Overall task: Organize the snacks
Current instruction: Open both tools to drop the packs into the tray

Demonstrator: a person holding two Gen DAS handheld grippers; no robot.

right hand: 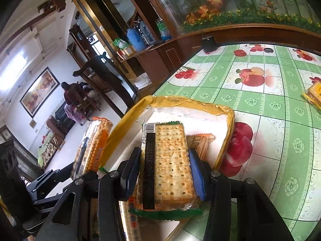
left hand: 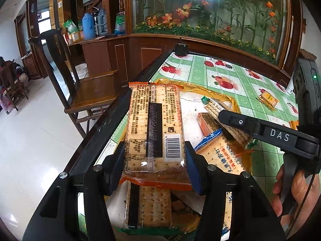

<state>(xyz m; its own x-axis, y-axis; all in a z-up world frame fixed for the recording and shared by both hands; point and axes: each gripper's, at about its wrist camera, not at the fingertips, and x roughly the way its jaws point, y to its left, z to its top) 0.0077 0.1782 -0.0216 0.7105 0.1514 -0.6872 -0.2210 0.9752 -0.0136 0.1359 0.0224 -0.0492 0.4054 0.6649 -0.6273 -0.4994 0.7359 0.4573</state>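
We had a cracker pack in each hand. The left tongs (left hand: 154, 158) were closed partway on an orange pack (left hand: 154, 124), pads (left hand: 191, 170) pressed against its long edges near the barcode end, so the pack stood out ahead of them above the tray (left hand: 216, 94). The right tongs (right hand: 164, 172) were clamped on a green pack (right hand: 170, 164) the same way, pads (right hand: 197, 174) on the two long sides, with the pack held over the tray's white floor.

We judged these packs light and fairly stiff along their length, since the stacked crackers act as a slab, but brittle: too hard a squeeze across the width could crack them. The clear film looked glossy and probably slippery, and the crimped ends were too floppy to hold by. Gripping the long edges near one end, as we did, seemed sound, though a mid-length grip would sag less.

The tray was a shallow box with a yellow foil-like rim, sitting on the bench (right hand: 266, 92) near its left edge. In it lay a blue pack (left hand: 222, 152) with red lettering, another orange pack (right hand: 200, 142) flat behind the green one, and more crackers (left hand: 152, 206) under the left tongs; we could not count those. Loose on the bench, well apart from the tray, lay a small yellow pack (left hand: 268, 98), not yet gathered.
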